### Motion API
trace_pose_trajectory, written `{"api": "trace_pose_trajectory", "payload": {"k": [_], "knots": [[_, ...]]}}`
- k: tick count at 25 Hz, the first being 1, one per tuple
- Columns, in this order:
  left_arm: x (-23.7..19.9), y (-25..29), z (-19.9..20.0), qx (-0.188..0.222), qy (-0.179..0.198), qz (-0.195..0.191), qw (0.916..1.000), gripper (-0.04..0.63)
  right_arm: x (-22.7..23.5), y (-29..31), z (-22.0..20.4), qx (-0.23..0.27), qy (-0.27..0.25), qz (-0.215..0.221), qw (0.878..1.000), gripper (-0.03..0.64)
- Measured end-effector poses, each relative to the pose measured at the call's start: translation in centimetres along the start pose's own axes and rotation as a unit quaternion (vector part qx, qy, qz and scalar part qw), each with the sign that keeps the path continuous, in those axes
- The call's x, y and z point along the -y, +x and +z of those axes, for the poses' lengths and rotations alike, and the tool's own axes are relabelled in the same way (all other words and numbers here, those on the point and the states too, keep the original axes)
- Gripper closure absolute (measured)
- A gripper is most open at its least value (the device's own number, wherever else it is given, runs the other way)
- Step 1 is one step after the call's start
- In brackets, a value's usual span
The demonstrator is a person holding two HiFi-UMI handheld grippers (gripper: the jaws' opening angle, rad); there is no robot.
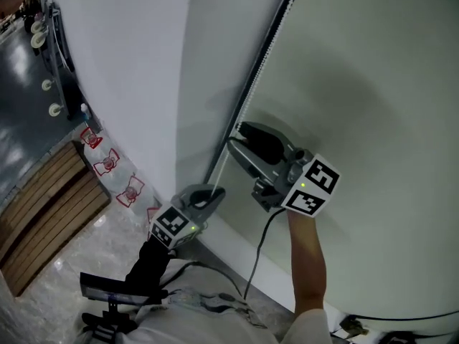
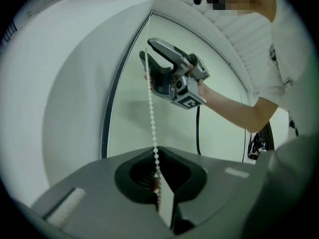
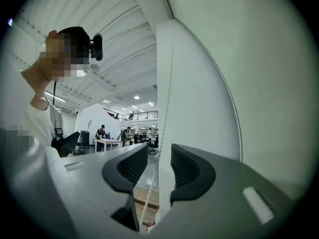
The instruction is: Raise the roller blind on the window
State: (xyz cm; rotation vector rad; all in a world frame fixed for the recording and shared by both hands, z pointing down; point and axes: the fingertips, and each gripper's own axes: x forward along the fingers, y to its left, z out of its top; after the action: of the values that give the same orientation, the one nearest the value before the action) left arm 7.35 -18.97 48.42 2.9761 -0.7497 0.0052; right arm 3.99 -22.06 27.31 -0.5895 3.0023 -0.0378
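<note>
The bead chain point(image 2: 151, 108) is pinched low by the left tool point(image 2: 157, 176), jaws shut on it. Higher up, beside the blind point(image 1: 373, 84), the right tool point(image 3: 159, 166) is spread wide, chain untouched between. A square grip is best taken there before the lower one is released.

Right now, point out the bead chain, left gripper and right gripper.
bead chain point(image 2: 151, 113): left gripper view, stretch above the jaws.
left gripper point(image 2: 156, 176): left gripper view, between its shut fingertips.
right gripper point(image 3: 159, 167): right gripper view, between its open fingertips.
</note>
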Motion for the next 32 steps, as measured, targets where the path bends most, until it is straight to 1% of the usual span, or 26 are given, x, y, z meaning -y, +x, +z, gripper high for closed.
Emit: {"api": "trace_pose_trajectory", "payload": {"k": [4,6,9,12,15,19,23,26,29,32], "knots": [[-0.3,0.5,0.8,-0.005,-0.003,0.005,1.0,0.597,1.6,1.1,5.3,0.024,-0.018,0.008,1.0,0.497],[-0.3,0.7,1.1,-0.007,-0.002,0.005,1.0,0.597,1.9,1.1,8.2,0.049,-0.03,0.014,0.998,0.522],[-0.2,0.3,0.4,-0.006,0.003,0.004,1.0,0.597,1.2,1.2,10.5,0.077,-0.047,0.027,0.996,0.54],[-0.2,-0.2,-1.1,-0.007,0.006,0.004,0.9999,0.597,0.4,1.3,11.3,0.087,-0.062,0.031,0.994,0.545],[0.0,-0.4,-1.7,-0.007,0.012,0.001,0.9999,0.597,-0.1,1.4,12.0,0.092,-0.07,0.032,0.993,0.552],[0.6,-0.4,-1.7,-0.004,0.021,-0.01,0.9997,0.597,-0.5,1.3,12.7,0.103,-0.076,0.026,0.991,0.566],[1.1,0.2,-0.7,-0.004,0.02,-0.019,0.9996,0.597,0.2,1.0,13.9,0.107,-0.08,0.007,0.991,0.597],[1.3,0.3,-0.6,-0.007,0.02,-0.024,0.9995,0.597,-0.2,0.9,13.6,0.092,-0.071,0.012,0.993,0.599],[1.5,0.5,-0.3,-0.008,0.017,-0.025,0.9995,0.597,-1.0,1.3,12.7,0.057,-0.089,0.012,0.994,0.6],[1.6,0.6,-0.1,-0.009,0.015,-0.026,0.9995,0.597,-1.2,1.0,12.8,0.067,-0.07,0.016,0.995,0.6]]}}
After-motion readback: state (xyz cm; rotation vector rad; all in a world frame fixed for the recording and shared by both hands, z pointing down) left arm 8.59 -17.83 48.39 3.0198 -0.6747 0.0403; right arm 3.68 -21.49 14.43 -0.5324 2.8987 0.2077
